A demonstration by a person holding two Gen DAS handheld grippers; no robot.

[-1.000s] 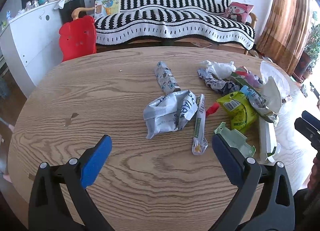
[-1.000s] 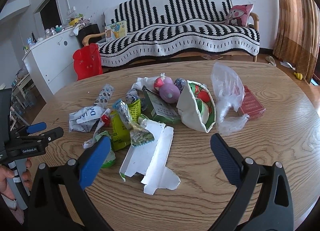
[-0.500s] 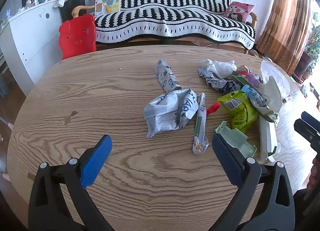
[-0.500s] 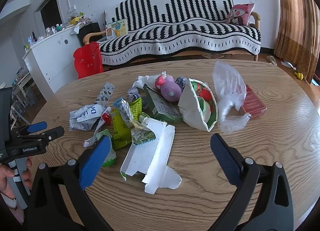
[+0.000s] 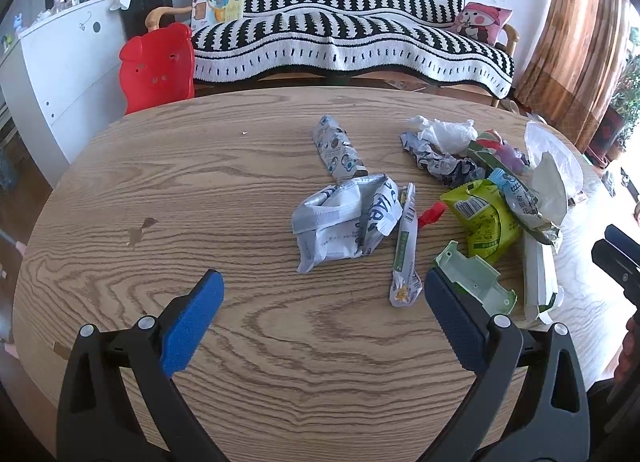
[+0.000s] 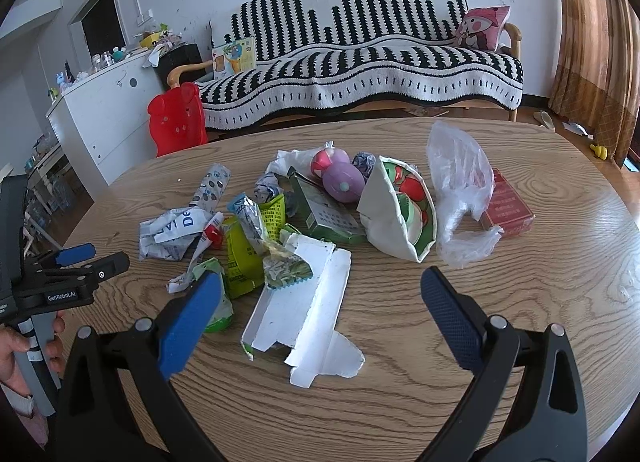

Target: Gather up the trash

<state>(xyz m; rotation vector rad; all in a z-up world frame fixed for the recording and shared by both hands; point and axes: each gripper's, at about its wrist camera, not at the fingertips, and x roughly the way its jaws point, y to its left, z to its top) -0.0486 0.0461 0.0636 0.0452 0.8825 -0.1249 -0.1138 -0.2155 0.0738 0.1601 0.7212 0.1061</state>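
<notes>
Both pairs of blue-padded fingers are spread wide and hold nothing: the left gripper (image 5: 322, 314) hangs over bare wood near the table's front edge, and the right gripper (image 6: 320, 314) hangs just short of the litter.

All of the trash is loose on the table, in 1 scattered heap around the middle. Nearest the right gripper is a flattened white carton (image 6: 308, 314); it lies directly ahead between the 2 pads, with its long axis running away from them and slightly to the right. Ahead of the left gripper, and a little right of its centre line, lies a crumpled white-and-blue wrapper (image 5: 344, 221), with a long thin sachet (image 5: 406, 246) just beside it, lengthwise away from the fingers. A pale green plastic piece (image 5: 472, 278) sits next to the left gripper's right-hand pad. Further back are a yellow-green snack bag (image 6: 240, 262), a folded paper bowl (image 6: 400, 209), a clear plastic bag (image 6: 460, 189) and a red box (image 6: 508, 205).

My judgement is that the right gripper is nearer to the bulk of the heap, so the carton looks like its easiest first pick, taken across its short side.

Everything rests on an oval wooden table (image 5: 200, 181) with bold grain. Behind it stand a black-and-white striped sofa (image 6: 360, 57), a red plastic chair (image 5: 156, 61), a white cabinet (image 6: 108, 109) and brown curtains (image 5: 576, 41).
</notes>
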